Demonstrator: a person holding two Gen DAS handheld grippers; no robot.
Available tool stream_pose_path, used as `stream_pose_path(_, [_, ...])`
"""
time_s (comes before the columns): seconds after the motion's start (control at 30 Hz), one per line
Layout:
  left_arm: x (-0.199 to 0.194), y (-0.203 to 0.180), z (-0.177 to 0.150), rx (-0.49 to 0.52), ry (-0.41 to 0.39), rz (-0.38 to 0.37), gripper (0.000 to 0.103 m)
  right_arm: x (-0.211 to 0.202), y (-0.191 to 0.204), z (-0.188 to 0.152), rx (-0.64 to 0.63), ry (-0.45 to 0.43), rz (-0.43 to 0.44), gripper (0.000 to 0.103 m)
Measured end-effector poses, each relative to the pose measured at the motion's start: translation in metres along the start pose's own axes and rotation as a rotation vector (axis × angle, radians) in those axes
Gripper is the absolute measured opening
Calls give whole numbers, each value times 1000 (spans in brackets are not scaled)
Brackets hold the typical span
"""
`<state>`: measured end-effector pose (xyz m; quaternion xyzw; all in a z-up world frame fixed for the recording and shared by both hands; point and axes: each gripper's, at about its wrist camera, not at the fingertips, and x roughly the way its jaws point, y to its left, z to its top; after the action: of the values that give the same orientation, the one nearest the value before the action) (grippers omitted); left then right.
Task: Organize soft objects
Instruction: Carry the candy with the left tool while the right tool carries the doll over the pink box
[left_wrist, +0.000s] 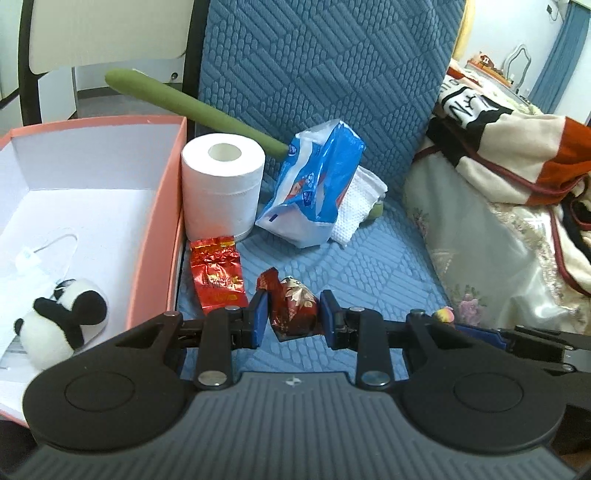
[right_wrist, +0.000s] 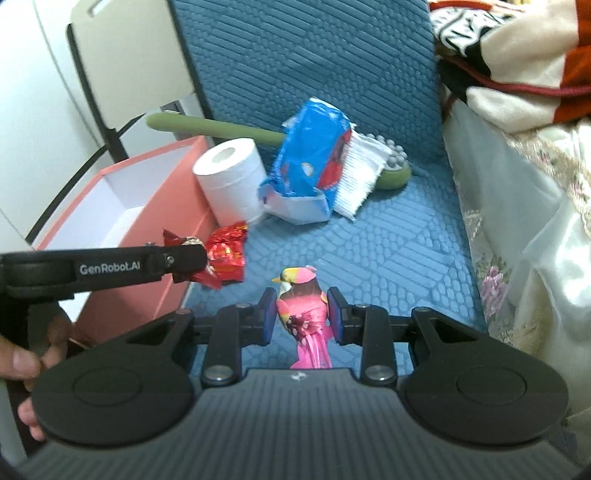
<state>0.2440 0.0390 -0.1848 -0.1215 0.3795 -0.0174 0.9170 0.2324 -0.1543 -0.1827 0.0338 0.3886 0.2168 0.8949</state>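
At the far left, the pink box (left_wrist: 162, 206) sits open on the blue quilted seat (left_wrist: 369, 266), and its near wall is the first hazard: the left gripper (left_wrist: 291, 314) has its fingers partly closed on a dark red foil packet (left_wrist: 293, 310), and a low sweep leftward could, I judge, clip that rim and knock the packet loose, since crinkled foil gives little for the pads to bite on. Inside the box lie 1 panda plush (left_wrist: 62, 321) and a white face mask (left_wrist: 33, 258) with its ear loop showing; the rest of the white floor looks bare. Just right of the box wall stands a toilet roll (left_wrist: 221, 184), with a second red foil packet (left_wrist: 218, 277) lying in front of it; a careless pass could tip the roll or drag that packet along. Further right, a blue tissue pack (left_wrist: 314, 184) leans over a white cloth (left_wrist: 354, 210) and a green long-handled brush (left_wrist: 192, 107), a loose heap likely to slump if nudged. Rightmost, the right gripper (right_wrist: 303, 314) has its fingers partly closed on a pink toy bird (right_wrist: 303, 306), gripped at the body with its tail hanging below; the grip looks narrow, so the bird may twist or slide out. With both hands heading for 1 box, the grippers risk colliding.
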Motion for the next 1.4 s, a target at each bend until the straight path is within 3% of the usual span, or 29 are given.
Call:
stream_pose_path(0.47, [-69, 25, 38, -13, -58, -1, 35, -28, 43, 48, -50, -86, 71, 33])
stream_pose_path(0.97, [-121, 99, 69, -78, -114, 64, 35, -40, 113, 94, -131, -178, 156, 33])
stream_pose_path(1.2, [-131, 145, 69, -124, -113, 101, 35, -24, 157, 102, -191, -156, 197, 33])
stream_pose_path(1.4, [-118, 194, 55, -186, -45, 133, 35, 15, 195, 88, -269, -56, 233, 33])
